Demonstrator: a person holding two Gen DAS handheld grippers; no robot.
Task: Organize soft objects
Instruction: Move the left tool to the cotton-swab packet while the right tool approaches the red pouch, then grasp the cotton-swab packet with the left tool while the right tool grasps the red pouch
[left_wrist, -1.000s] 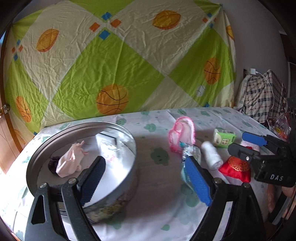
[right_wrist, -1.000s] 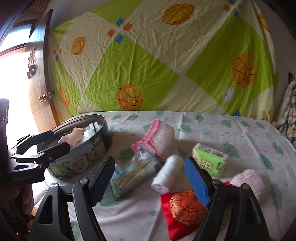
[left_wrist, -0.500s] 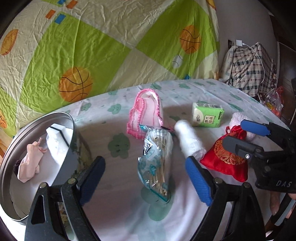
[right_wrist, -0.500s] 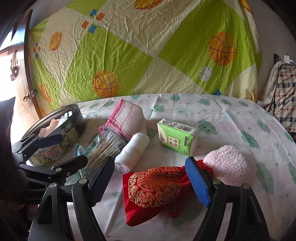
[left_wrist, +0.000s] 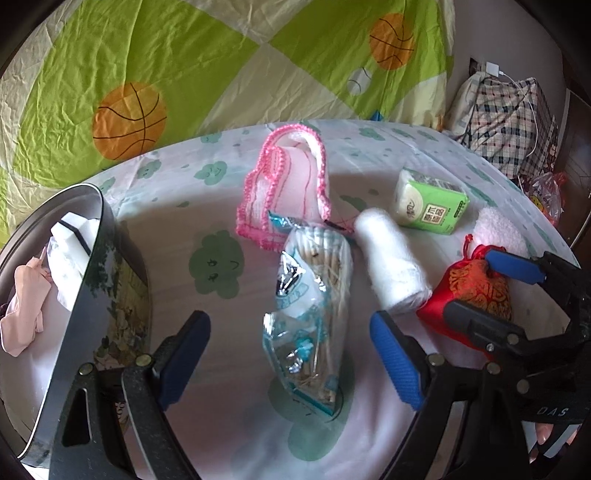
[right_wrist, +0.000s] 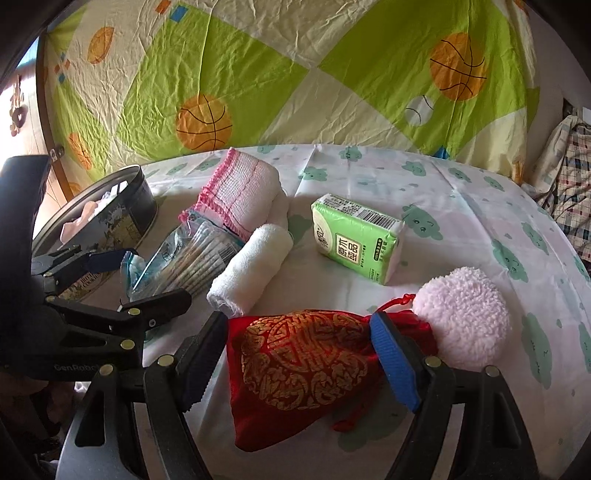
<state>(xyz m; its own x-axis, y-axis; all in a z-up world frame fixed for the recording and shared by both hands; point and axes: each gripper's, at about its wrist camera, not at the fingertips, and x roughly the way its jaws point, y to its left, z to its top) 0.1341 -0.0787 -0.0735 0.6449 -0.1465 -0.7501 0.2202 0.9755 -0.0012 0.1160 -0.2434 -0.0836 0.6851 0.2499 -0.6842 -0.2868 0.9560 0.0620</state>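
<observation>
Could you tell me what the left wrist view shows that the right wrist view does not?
Only the left wrist view looks down into the round tin, showing the pale pink cloth and a white packet inside. Only the right wrist view shows the barcode side of the green tissue pack and the whole fluffy pink puff. Both show the cotton swab bag, the white roll, the pink-edged towel, and the red pouch between the open right tongs.

I swung the left tool (left_wrist: 284, 354) away from the tin (left_wrist: 107, 280) and down over the cotton swab packet (left_wrist: 314, 314). I lowered the right tool (right_wrist: 299, 354) until it straddled the red pouch (right_wrist: 303, 365).
</observation>
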